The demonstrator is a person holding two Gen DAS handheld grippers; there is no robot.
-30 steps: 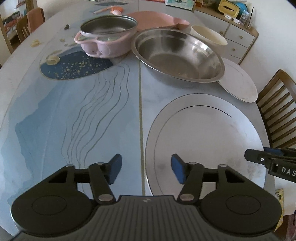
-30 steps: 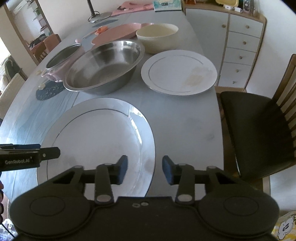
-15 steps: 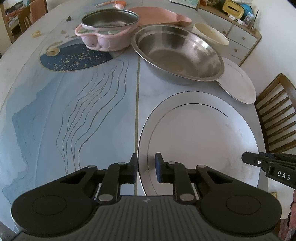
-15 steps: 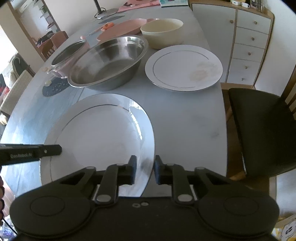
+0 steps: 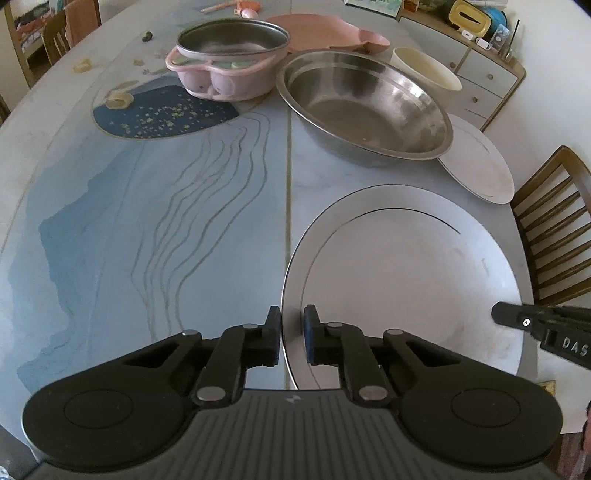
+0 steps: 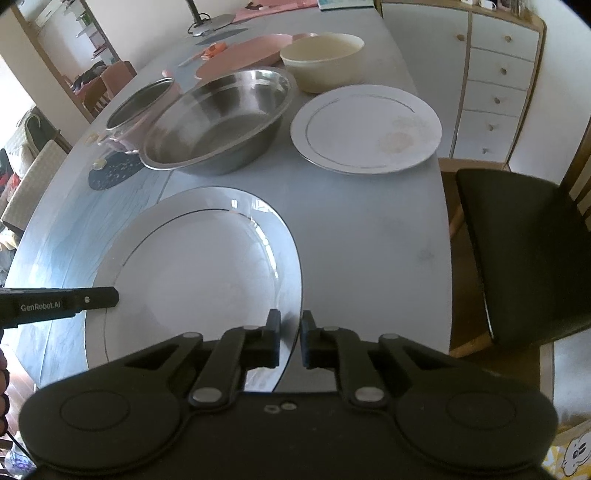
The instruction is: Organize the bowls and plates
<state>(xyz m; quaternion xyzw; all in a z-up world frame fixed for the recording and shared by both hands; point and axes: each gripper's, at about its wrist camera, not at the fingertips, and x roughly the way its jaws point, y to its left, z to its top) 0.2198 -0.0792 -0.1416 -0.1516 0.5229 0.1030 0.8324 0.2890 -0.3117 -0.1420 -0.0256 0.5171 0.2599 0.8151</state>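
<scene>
Daylight falls across a long pale-blue marbled desk (image 5: 147, 221) in a dining room, with a white chest of drawers (image 6: 495, 81) and a wooden chair (image 5: 554, 229) along its right side. Nearest the camera lies a large white oval plate with a thin dark ring (image 5: 406, 280). The left tongs (image 5: 292, 334) are clamped on its left rim and the right tongs (image 6: 289, 338) on its right rim, opposite each other, probably so the wide plate lifts level without tipping. Beyond it sit a wide stainless-steel bowl (image 5: 365, 107), a pink double-handled pot with a steel insert (image 5: 229, 62), a cream round bowl (image 6: 321, 62), a flat pink plate (image 5: 325, 33) and a smaller white round plate with a faint stain (image 6: 365, 129). Open desk lies to the left; the right rim sits near the desk edge, so I would judge a straight lift safest.
</scene>
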